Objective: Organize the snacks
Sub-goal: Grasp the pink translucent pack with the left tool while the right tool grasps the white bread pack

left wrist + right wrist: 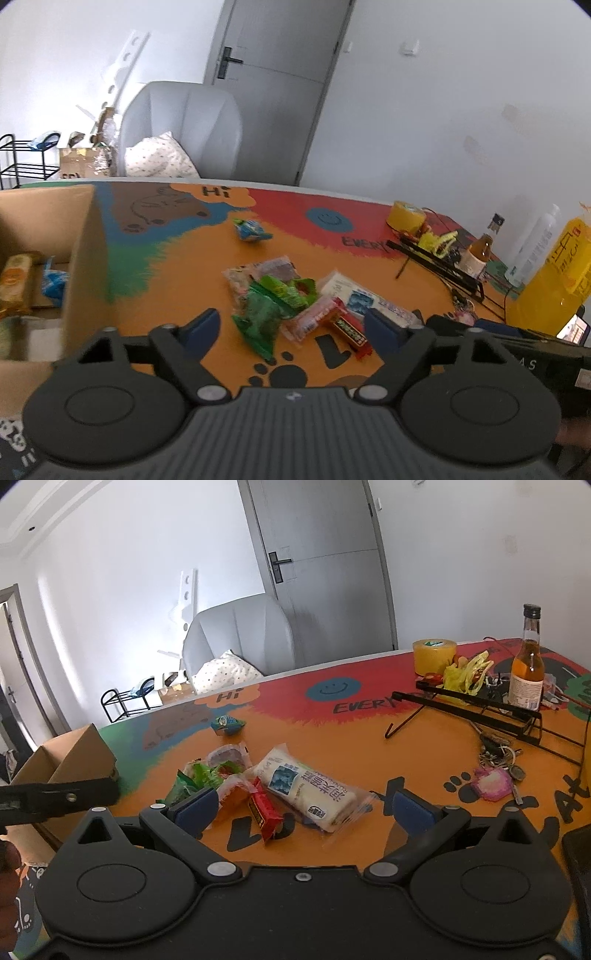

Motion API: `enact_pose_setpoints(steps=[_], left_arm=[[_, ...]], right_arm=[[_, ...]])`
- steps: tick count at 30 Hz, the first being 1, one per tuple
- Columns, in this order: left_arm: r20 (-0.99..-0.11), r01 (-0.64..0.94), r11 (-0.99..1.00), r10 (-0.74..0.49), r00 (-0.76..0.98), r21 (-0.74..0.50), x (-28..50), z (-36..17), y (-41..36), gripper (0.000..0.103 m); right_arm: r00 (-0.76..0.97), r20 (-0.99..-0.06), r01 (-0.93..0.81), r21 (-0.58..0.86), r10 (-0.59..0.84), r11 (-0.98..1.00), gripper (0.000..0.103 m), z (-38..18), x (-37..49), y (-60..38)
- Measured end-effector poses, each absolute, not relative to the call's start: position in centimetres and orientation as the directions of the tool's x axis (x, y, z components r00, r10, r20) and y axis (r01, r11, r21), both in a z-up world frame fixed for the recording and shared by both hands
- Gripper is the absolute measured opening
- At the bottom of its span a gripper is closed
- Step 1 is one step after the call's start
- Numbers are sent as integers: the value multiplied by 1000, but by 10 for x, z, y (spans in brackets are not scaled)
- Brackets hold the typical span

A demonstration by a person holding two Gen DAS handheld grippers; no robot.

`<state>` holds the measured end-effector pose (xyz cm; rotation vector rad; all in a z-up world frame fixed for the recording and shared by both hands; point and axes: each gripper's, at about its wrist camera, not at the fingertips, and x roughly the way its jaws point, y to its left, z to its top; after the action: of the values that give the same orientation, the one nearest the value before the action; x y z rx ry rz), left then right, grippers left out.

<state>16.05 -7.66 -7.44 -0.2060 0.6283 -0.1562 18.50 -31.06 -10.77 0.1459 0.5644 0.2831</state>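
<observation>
Both claws, left [291, 326] and right [301, 806], gape over the snack pile [295, 299].

Table [424, 753], brightly painted top. Centre: snack packets [258, 786]; blue packet [227, 723] behind. Left edge: cardboard box [79, 258]. Upper right: tape roll [434, 656], bottle [527, 672], keys [496, 764].

Pile of snack packets mid-table: crumpled green foil bags [269, 310], long white plastic-wrapped roll [306, 786] lying diagonally, red bar wrapper [266, 812], clear-wrapped purple pastry [229, 757]. Small blue packet [251, 229] apart, farther back. Open brown cardboard box [79, 258] at left holds a few packets.
</observation>
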Motion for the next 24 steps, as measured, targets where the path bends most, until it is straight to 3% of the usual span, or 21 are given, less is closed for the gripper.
enact_pose_setpoints(steps=[4,11,18,24], left_arm=[[-579,99,968,-218,786,-229,172,-81,-85,66],[-600,122,969,-230,766,-217,192,-93,-99,57],[-628,140,967,-245,739,-213,214,-105,-111,40],[-646,143,968,-244,723,-206,232,-114,-116,37]], right_arm=[[796,-518,-221,233,313,947,103,-114,194,-315],[787,-519,-235,246,333,940,103,-120,209,-319],[774,-523,-252,263,357,931,100,-125,229,-321],[756,-538,-248,291,373,924,76,-133,247,-321]])
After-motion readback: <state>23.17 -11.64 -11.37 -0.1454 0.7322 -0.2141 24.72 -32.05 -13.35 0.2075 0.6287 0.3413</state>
